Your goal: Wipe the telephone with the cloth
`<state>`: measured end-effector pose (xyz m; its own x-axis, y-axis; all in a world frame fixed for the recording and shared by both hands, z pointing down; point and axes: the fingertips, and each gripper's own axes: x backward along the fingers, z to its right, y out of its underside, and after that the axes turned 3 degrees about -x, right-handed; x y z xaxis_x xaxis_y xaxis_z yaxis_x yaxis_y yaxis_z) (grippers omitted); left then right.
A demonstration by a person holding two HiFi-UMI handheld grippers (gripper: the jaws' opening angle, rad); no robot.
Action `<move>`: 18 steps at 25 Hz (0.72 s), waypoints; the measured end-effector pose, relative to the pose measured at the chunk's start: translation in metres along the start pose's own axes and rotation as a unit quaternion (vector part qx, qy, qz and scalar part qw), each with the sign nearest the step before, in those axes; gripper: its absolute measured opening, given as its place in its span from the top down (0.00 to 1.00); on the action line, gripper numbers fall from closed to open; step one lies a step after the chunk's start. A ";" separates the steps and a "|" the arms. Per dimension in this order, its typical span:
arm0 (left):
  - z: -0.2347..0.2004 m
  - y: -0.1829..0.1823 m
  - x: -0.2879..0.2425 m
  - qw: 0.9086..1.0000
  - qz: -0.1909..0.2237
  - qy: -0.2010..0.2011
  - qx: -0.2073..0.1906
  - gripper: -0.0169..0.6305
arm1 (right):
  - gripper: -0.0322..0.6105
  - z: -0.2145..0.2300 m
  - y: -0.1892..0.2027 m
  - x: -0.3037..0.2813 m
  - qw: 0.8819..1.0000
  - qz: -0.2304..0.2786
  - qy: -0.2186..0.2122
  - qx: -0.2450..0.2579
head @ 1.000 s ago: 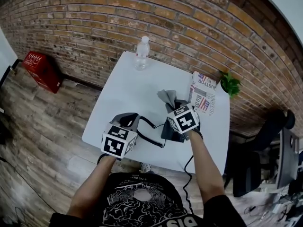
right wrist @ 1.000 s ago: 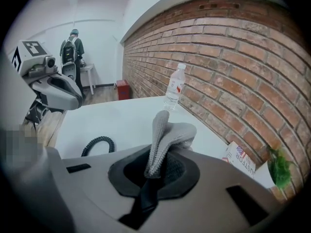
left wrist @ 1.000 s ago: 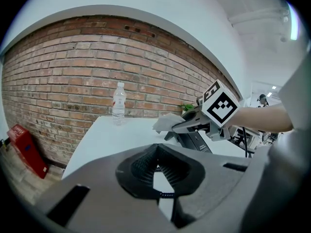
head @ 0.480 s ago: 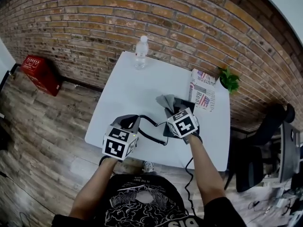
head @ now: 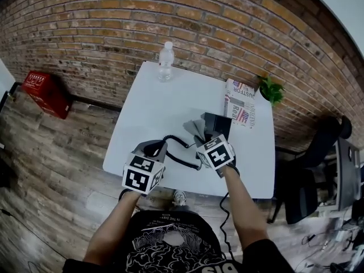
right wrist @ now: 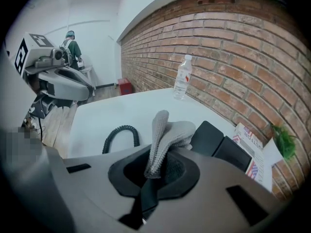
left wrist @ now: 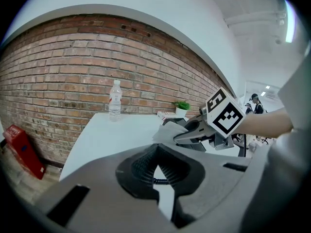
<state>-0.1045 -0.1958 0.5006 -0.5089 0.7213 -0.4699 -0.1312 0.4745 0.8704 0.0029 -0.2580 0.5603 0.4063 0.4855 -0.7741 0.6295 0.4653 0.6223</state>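
Head view, right gripper [head: 203,140], cloth [head: 195,127], telephone [head: 221,122] half-hidden

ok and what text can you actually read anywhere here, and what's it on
"USTOR" and "Rea": large print on the newspaper, both cut off; its smaller print is too small to read.
Water bottle label: too small to read.
Red crate: print blurred.
Shirt: print unreadable.

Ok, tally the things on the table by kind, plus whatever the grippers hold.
bottle: 1
plant: 1
newspaper: 1
telephone: 1
cloth: 1
Total: 5
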 end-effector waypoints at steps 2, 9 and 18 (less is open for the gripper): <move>0.002 0.002 0.001 1.000 -0.001 0.003 -0.001 0.96 | 0.93 -0.005 0.004 0.001 1.000 -0.002 -0.001 -0.004; 0.007 0.008 0.007 1.000 -0.006 0.014 -0.005 0.96 | 0.93 -0.022 0.022 0.002 1.000 -0.009 -0.007 -0.027; 0.011 0.018 0.014 1.000 -0.012 0.027 -0.010 0.96 | 0.93 -0.040 0.042 0.003 0.998 -0.019 -0.010 -0.052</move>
<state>-0.1049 -0.1720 0.5087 -0.5503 0.6812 -0.4829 -0.1605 0.4812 0.8618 0.0041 -0.2075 0.5894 0.3969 0.4522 -0.7987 0.5726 0.5581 0.6005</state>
